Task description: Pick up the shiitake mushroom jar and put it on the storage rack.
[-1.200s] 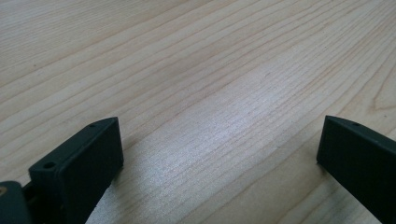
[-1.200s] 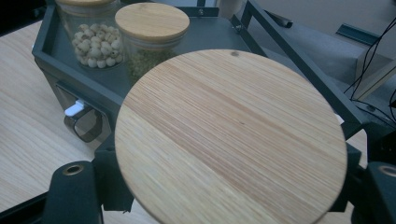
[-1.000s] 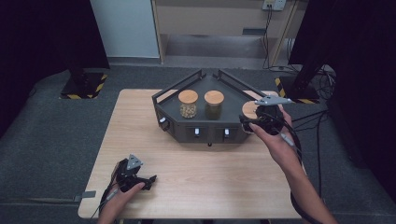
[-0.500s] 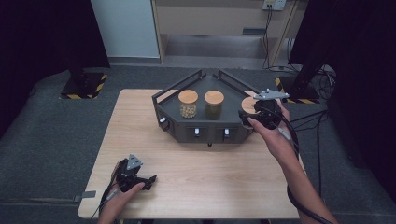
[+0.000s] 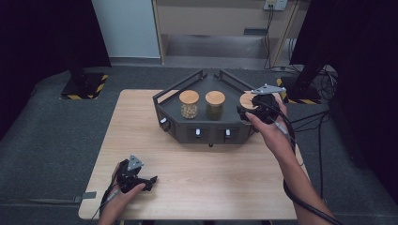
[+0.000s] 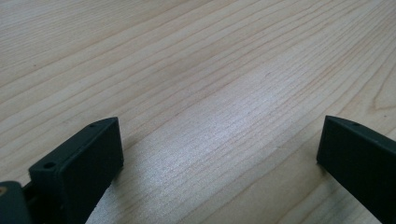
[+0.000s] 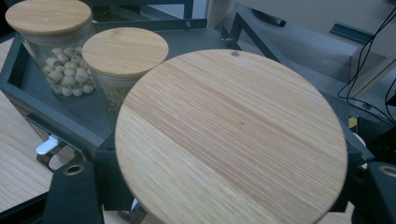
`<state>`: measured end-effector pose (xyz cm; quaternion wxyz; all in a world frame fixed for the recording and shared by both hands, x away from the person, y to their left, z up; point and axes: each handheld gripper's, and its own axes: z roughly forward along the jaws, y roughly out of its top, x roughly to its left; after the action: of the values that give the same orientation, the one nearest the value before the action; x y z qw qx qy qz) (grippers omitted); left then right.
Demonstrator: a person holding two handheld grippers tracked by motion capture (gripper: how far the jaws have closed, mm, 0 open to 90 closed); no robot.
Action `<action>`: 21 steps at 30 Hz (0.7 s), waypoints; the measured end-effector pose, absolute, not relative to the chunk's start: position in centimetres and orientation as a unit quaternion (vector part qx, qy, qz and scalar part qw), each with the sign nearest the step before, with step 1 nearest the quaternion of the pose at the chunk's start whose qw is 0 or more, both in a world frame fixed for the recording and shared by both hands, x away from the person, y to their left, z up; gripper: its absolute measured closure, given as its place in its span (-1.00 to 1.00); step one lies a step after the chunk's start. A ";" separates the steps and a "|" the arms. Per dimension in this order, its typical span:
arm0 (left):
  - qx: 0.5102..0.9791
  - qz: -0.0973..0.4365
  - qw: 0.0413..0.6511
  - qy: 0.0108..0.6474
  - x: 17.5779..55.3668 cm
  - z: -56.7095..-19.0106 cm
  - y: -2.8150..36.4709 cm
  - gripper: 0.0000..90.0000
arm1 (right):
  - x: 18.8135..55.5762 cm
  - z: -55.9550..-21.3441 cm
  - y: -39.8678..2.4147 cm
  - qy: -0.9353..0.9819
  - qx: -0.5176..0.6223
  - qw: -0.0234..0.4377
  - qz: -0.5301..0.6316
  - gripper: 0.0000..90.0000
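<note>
A glass jar with a round wooden lid (image 5: 246, 99) (image 7: 231, 135) hangs at the right end of a dark angular rack (image 5: 206, 133). My right gripper (image 5: 253, 110) (image 7: 224, 191) is shut on it, one black jaw on each side below the lid. The jar's contents are hidden under the lid. Two more lidded jars stand in the rack: one with pale round beads (image 5: 189, 104) (image 7: 60, 77) and one with greenish grains (image 5: 215, 104) (image 7: 125, 51). My left gripper (image 5: 149, 180) (image 6: 219, 149) rests open on the bare wooden table (image 5: 211, 183) at the front left, nothing between its jaws.
The rack has raised rails at the back and small white-tipped switches (image 5: 197, 133) on its front wall. Cables (image 5: 300, 122) trail from the right gripper over the table's right edge. Dark floor surrounds the table.
The right gripper with its jar has edged slightly left and farther back over the rack's right end. The left gripper has stayed where it was.
</note>
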<state>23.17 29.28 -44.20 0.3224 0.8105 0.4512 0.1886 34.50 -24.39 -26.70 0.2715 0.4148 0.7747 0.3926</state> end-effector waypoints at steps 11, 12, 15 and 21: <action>0.810 0.189 0.322 0.451 23.2 -44.2 29.3 -1.00 | 35.5 -26.3 -23.7 0.773 0.419 0.272 0.391 -0.43; 0.810 0.189 0.322 0.451 23.2 -44.2 29.3 -1.00 | 35.6 -26.3 -23.7 0.773 0.419 0.272 0.391 -0.43; 0.810 0.189 0.322 0.451 23.2 -44.2 29.3 -1.00 | 35.8 -26.2 -23.5 0.773 0.420 0.272 0.390 -0.43; 0.810 0.189 0.323 0.452 23.1 -44.2 29.3 -1.00 | 36.3 -26.1 -23.3 0.771 0.425 0.271 0.390 -0.43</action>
<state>23.15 29.27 -44.22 0.3231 0.8099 0.4517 0.1889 36.33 -23.35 -26.15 0.2708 0.4246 0.7708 0.3903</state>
